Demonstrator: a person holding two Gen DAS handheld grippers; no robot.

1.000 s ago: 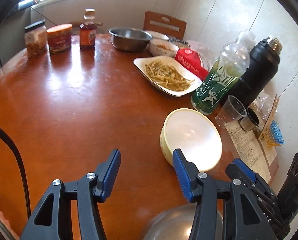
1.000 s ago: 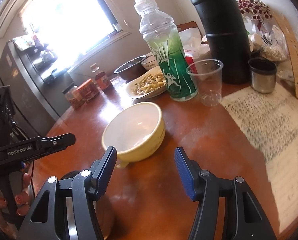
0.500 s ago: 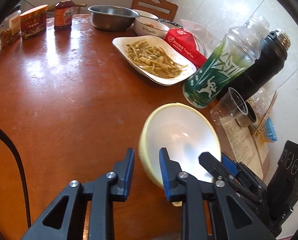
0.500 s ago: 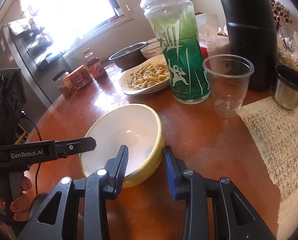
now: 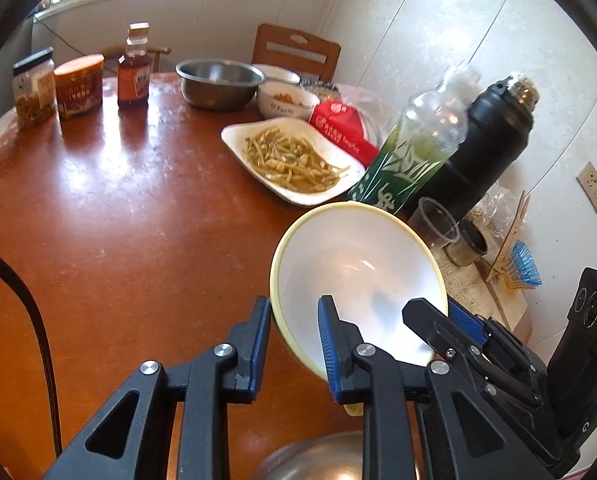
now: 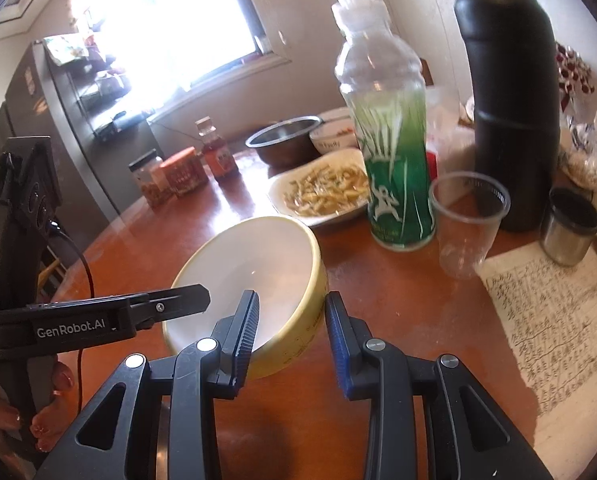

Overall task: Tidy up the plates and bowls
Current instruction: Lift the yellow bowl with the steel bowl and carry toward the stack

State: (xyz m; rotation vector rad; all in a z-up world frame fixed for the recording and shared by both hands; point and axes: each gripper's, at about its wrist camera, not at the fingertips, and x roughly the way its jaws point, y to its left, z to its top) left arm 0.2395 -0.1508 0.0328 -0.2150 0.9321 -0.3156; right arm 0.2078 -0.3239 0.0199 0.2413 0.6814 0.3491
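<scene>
Tilting between both sets of jaws: pale yellow ceramic bowl [image 5: 358,264], its base hidden. Pinching its rim from opposite sides: left gripper [image 5: 290,344], angling downward, and right gripper [image 6: 290,324]. Peeking below the left jaws, cut off: grey metal bowl [image 5: 318,460].

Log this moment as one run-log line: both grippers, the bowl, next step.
left gripper: shut on bowl rim | right gripper: shut on opposite rim | bowl: tilted, empty | next: probably carry to steel bowl
</scene>
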